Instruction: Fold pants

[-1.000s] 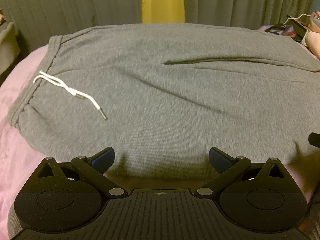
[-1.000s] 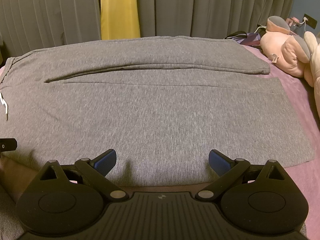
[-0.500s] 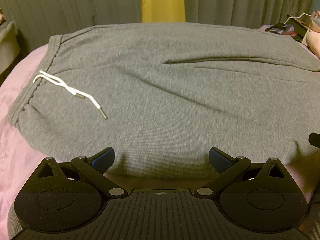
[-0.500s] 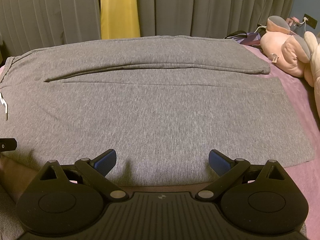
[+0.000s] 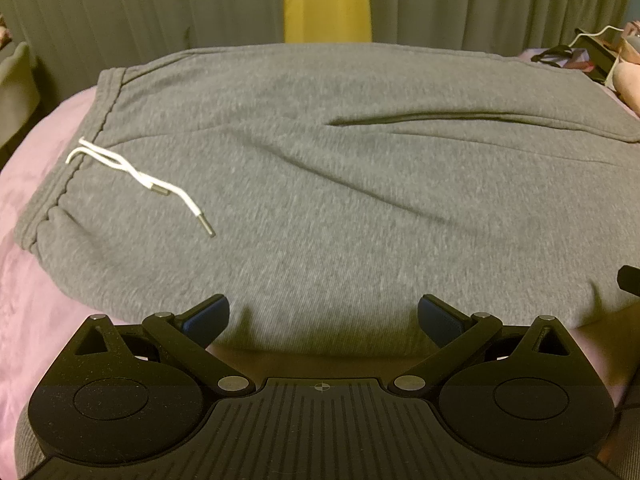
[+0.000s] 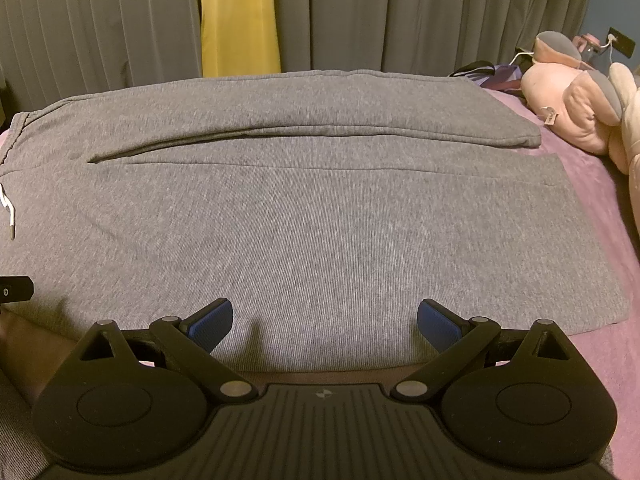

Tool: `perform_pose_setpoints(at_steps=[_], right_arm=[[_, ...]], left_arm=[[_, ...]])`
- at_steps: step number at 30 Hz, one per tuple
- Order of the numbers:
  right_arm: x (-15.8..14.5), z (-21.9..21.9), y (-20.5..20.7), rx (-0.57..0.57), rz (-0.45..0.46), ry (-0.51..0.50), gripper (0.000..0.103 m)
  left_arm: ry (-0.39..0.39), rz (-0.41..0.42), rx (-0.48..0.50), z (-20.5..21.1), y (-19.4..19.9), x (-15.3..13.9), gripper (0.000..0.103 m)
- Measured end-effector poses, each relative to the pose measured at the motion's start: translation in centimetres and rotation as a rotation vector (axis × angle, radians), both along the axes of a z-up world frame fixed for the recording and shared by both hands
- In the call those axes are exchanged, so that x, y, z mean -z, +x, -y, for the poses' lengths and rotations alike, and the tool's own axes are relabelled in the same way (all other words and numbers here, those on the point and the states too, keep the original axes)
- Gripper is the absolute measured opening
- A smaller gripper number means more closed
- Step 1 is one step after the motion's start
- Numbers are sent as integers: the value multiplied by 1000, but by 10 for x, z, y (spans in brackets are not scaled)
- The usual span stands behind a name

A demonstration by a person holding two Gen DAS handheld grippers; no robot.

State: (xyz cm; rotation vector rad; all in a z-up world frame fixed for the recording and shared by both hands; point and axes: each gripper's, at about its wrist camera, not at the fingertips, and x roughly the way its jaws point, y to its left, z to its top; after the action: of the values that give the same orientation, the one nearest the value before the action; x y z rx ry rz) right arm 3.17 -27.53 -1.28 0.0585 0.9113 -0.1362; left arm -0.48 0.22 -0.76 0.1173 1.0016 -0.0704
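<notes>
Two grippers, my left gripper [image 5: 323,316] and right gripper [image 6: 325,319], hover spread wide and empty at the near edge of grey sweatpants [image 6: 312,216] lying flat on the pink bedsheet [image 6: 608,344].
</notes>
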Motion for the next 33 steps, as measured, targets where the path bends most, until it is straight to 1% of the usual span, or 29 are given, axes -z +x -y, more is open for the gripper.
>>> perform_pose_setpoints(at_steps=[12, 22, 27, 33], right_arm=[[0, 1, -1, 0, 2, 3, 99], [-1, 0, 0, -3, -7, 4, 99], [1, 6, 2, 3, -23, 40, 99], [9, 12, 9, 19, -68, 85, 99]], left_arm=[[1, -7, -2, 0, 2, -2, 103], [-21, -17, -7, -3, 3, -6, 103], [-33, -22, -11, -4, 3, -8, 103], [-25, -17, -13, -2, 2, -9, 103]])
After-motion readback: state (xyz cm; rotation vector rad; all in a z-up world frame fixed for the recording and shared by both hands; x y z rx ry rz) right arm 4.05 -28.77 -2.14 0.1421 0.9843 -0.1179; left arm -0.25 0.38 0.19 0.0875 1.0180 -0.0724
